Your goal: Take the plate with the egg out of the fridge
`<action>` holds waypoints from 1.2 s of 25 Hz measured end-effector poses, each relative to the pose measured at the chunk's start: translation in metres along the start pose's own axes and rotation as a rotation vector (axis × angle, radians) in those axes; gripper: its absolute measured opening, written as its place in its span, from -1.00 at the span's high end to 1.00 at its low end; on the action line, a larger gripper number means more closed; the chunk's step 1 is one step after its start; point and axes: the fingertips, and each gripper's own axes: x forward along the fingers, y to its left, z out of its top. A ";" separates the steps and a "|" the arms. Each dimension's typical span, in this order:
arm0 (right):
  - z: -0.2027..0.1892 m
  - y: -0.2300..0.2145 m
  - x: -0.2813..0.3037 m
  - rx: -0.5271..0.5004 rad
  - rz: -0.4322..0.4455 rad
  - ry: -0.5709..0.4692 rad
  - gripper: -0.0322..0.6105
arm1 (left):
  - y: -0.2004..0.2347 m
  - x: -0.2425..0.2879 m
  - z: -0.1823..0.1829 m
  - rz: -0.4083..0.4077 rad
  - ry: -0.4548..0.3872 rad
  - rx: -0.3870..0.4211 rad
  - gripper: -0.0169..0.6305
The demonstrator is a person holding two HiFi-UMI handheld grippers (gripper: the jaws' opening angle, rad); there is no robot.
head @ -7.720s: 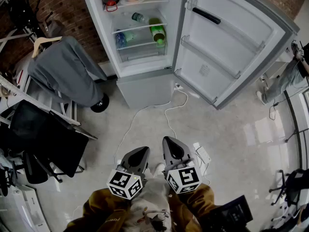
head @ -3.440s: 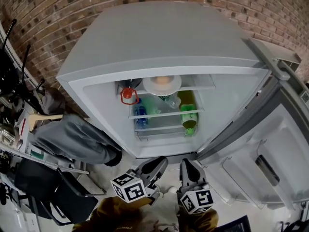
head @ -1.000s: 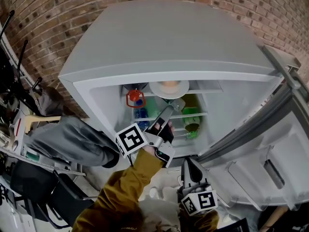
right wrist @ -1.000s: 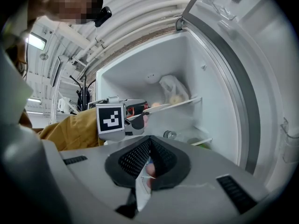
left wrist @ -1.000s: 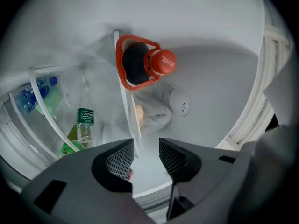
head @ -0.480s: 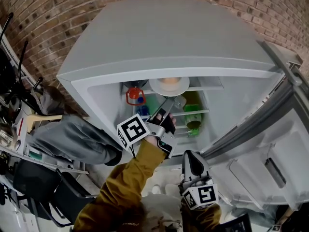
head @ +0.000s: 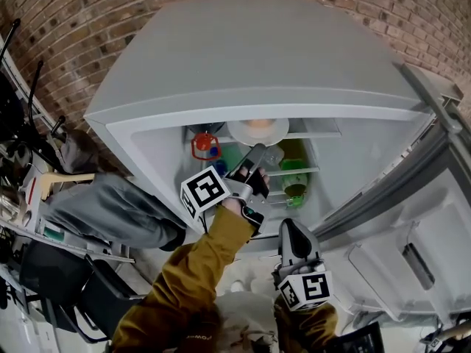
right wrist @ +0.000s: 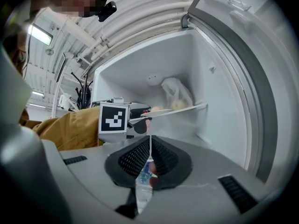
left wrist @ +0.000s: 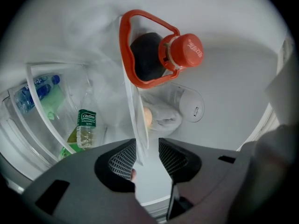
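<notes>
Nearest to us, the right gripper (right wrist: 150, 144) hangs low by the person's waist, its jaws pressed together on nothing. We judge it is parked there to leave the reach clear for the other arm.

Above it, a mustard sleeve (head: 195, 271) stretches up into the open fridge (head: 243, 57) and carries the left gripper (left wrist: 147, 148) to the top shelf (right wrist: 198, 107). This gripper is rolled onto its side, so its own camera sees the white plate (head: 241, 134) edge-on, as a thin upright line. The plate's rim sits between the two jaws, close against one pad, with a visible gap to the other. The jaws are spread and straddle the rim without pinching it yet. We think the roll lets one jaw pass above the rim and one below.

The plate rests at the front of the top shelf, with the pale brown egg (left wrist: 147, 117) on it just beyond the jaws. Beside the plate stands a dark jug (left wrist: 148, 59) with a red cap and a red carrying loop, near enough that it could be knocked as the plate slides out. Behind the egg lies a crumpled plastic bag (left wrist: 166, 118).

On the shelves below are a green-labelled bottle (left wrist: 85, 127) and a blue-labelled bottle (left wrist: 35, 90). Beyond the fridge rises a brick wall (head: 73, 20).
</notes>
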 end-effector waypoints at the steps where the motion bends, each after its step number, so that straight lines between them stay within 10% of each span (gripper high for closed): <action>1: 0.000 -0.001 0.000 0.002 0.000 0.000 0.91 | 0.001 0.001 0.000 0.003 0.001 -0.005 0.47; 30: 0.002 -0.013 0.001 0.008 0.000 0.002 0.91 | 0.006 0.017 0.014 0.051 -0.062 -0.111 0.48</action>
